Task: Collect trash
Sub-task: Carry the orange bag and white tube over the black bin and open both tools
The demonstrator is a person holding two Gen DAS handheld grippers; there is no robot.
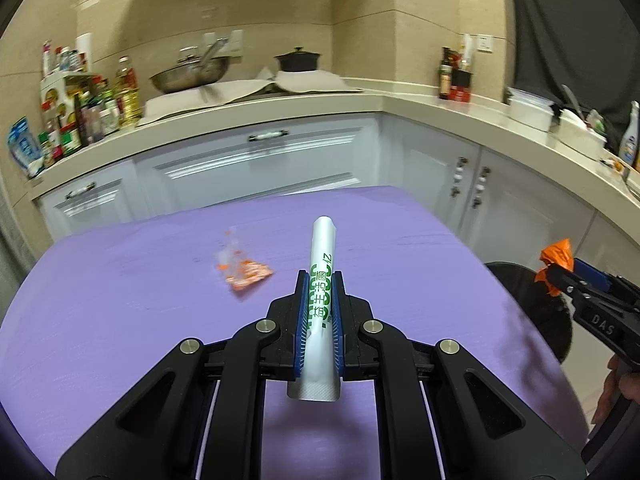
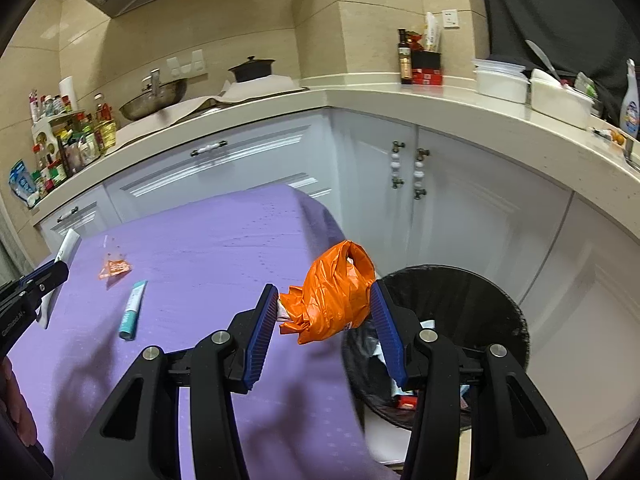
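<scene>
orange bag (image 2: 334, 294) clamped in right hand-held gripper (image 2: 325, 320).

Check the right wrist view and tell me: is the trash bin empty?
No: the black-lined trash bin beside the purple table already holds wrappers and a red packet at its bottom.

Bare purple counter (image 1: 120, 320) ahead of left fingers (image 1: 304, 300); orange-printed wrapper (image 1: 244, 274) ahead-left, teal tube (image 2: 132, 312) between both grippers. Open bin (image 2: 460, 292) just beyond right fingers (image 2: 386, 320), cabinets (image 2: 460, 208) behind.

purple table (image 2: 224, 240) | on it: orange-printed wrapper (image 2: 114, 269); teal tube (image 2: 133, 310)
</scene>
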